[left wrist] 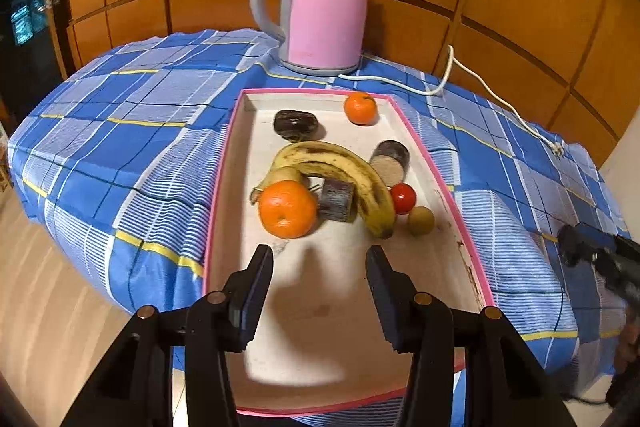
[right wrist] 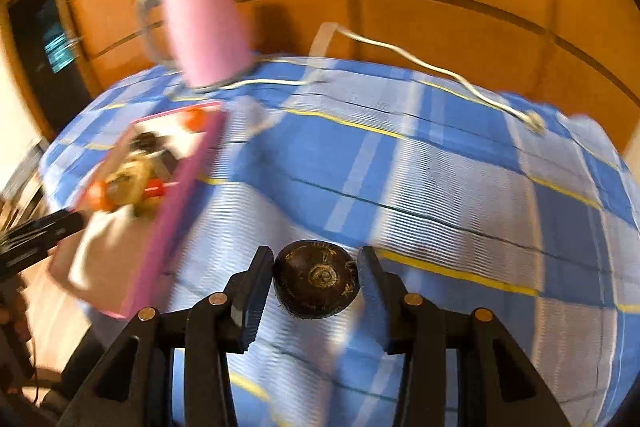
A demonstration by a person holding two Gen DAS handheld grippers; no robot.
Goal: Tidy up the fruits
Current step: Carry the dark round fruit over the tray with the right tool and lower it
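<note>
Fruits sit in a pink-edged tray [left wrist: 224, 163] on the counter [left wrist: 120, 131], which wears a blue check cloth.

From the left wrist: the tray holds a banana [left wrist: 340, 167], a big orange [left wrist: 287, 209] touching it, a small orange [left wrist: 360, 108] at the far end, a red tomato [left wrist: 403, 198], a small brown round fruit [left wrist: 421, 220], a dark fruit [left wrist: 296, 125] and two dark cut pieces [left wrist: 390, 161]. A pink kettle [left wrist: 320, 3] stands behind the tray. The left tongs [left wrist: 320, 259] hang over the near, bare end of the tray. They are partly open and hold nothing. The right tongs [left wrist: 592, 251] show as a dark blur off to the right, over the cloth.

From the right wrist: this picture is blurry. The right tongs [right wrist: 316, 267] have a dark round fruit [right wrist: 316, 279] between them, with both pads against its sides, so I think they grip it. It is over the cloth, well apart from the tray [right wrist: 168, 211] on the left.

Most fruits look put away already. This dark fruit is not in the tray yet. I think it goes there next. No other loose fruit shows on the cloth.
</note>
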